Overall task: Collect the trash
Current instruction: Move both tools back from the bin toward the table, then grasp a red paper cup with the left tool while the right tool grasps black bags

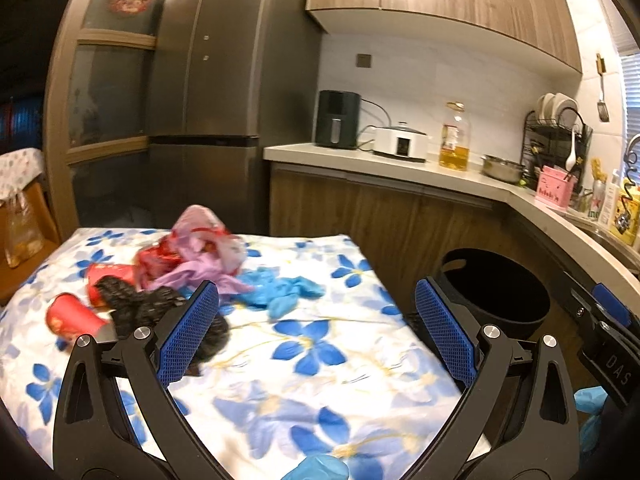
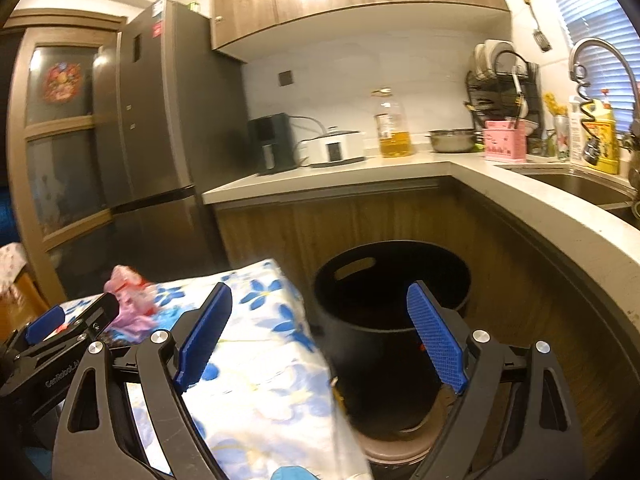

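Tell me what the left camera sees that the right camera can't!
Only the left view shows the red cups, the black bag and the blue gloves on the flowered cloth. Only the right view shows the faucet and the sink. Both show the black bin, the fridge, the oil bottle, and open grippers, left and right.

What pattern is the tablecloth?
White tablecloth with blue flowers and yellowish stems; shows best in the left wrist view.
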`<state>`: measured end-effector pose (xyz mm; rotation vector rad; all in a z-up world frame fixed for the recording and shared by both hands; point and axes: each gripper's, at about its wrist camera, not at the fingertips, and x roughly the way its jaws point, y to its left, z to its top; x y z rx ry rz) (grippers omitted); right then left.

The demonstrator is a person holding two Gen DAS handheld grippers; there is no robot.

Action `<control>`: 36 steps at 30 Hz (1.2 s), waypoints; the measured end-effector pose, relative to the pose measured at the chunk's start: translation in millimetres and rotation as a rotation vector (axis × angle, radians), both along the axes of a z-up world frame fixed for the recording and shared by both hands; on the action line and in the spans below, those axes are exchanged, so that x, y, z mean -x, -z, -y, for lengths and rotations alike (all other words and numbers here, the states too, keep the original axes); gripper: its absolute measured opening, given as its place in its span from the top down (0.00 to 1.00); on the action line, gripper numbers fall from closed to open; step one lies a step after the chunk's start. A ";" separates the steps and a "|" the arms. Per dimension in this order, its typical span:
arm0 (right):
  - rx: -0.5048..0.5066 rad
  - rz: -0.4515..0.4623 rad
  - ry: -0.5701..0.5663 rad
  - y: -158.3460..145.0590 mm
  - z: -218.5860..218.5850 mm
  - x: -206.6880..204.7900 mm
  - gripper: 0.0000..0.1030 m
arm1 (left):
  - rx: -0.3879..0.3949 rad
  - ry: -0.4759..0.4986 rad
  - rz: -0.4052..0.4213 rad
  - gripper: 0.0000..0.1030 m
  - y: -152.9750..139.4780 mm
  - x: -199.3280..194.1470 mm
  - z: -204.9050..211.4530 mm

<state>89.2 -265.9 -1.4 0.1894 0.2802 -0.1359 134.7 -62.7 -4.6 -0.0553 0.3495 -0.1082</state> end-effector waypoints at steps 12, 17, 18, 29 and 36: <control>0.012 -0.023 -0.129 14.3 -55.8 -8.0 0.16 | 0.017 -0.128 -0.027 0.06 20.5 20.4 -62.1; 0.018 -0.046 -0.194 27.5 -82.7 -15.5 0.16 | 0.010 -0.190 -0.028 0.06 31.3 25.8 -86.5; 0.020 -0.051 -0.209 30.5 -88.1 -17.4 0.16 | 0.011 -0.199 -0.030 0.06 33.3 26.4 -90.2; 0.038 -0.123 -0.348 58.5 -143.7 -43.7 0.16 | 0.047 -0.329 -0.072 0.06 58.8 28.5 -149.6; 0.062 -0.157 -0.447 74.4 -187.8 -68.3 0.16 | 0.065 -0.391 -0.078 0.06 67.4 26.8 -178.5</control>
